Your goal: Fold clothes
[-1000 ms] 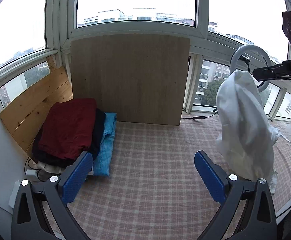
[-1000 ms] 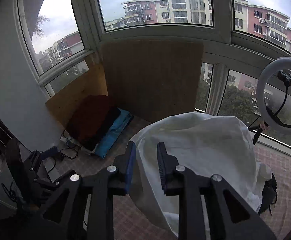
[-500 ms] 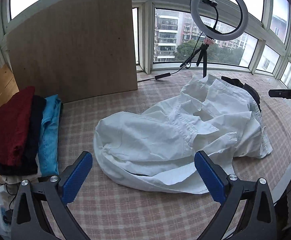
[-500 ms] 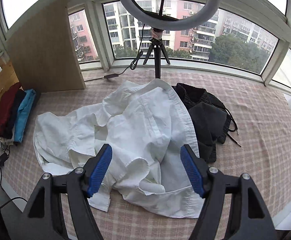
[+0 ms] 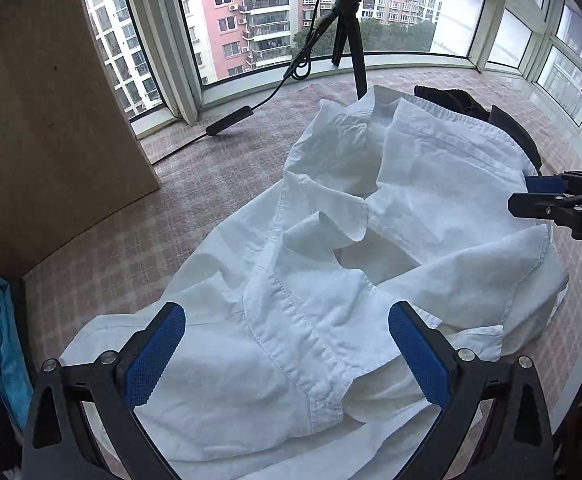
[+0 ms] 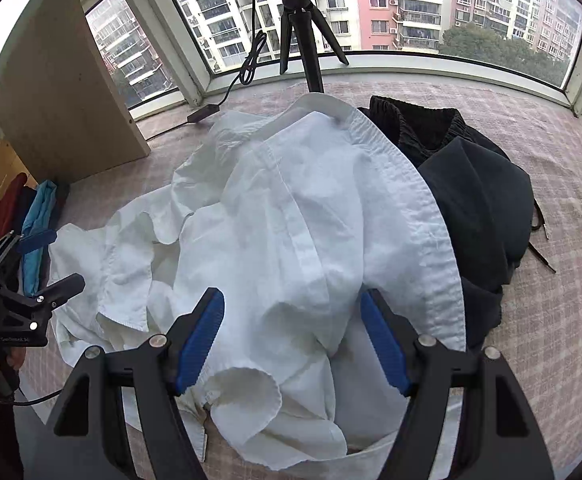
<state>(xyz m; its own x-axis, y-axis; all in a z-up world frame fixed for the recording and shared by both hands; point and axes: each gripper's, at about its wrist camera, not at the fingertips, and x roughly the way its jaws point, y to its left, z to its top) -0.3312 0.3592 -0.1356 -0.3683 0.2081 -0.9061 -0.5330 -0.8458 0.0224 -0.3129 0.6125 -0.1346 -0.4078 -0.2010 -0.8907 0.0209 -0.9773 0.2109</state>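
My right gripper (image 6: 293, 342) has just sprung wide, blue pads apart and gripping nothing, over the crumpled white cotton shirt (image 6: 291, 240). Touching that shirt's right side lies a dark black garment (image 6: 479, 200). Behind the shirt stands a black tripod (image 6: 303, 28); left of it, my left gripper (image 6: 31, 264).

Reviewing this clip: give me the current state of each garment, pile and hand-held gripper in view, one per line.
White shirt: crumpled, unfolded, lying on the checked cloth.
Black garment: heaped, unfolded, partly under the shirt's edge.
Folded stack: red, dark and blue pieces piled by the wooden board.
Left hand-held gripper: open, holding nothing.
Right hand-held gripper: open, jaws just opened, pads not pressing the shirt.
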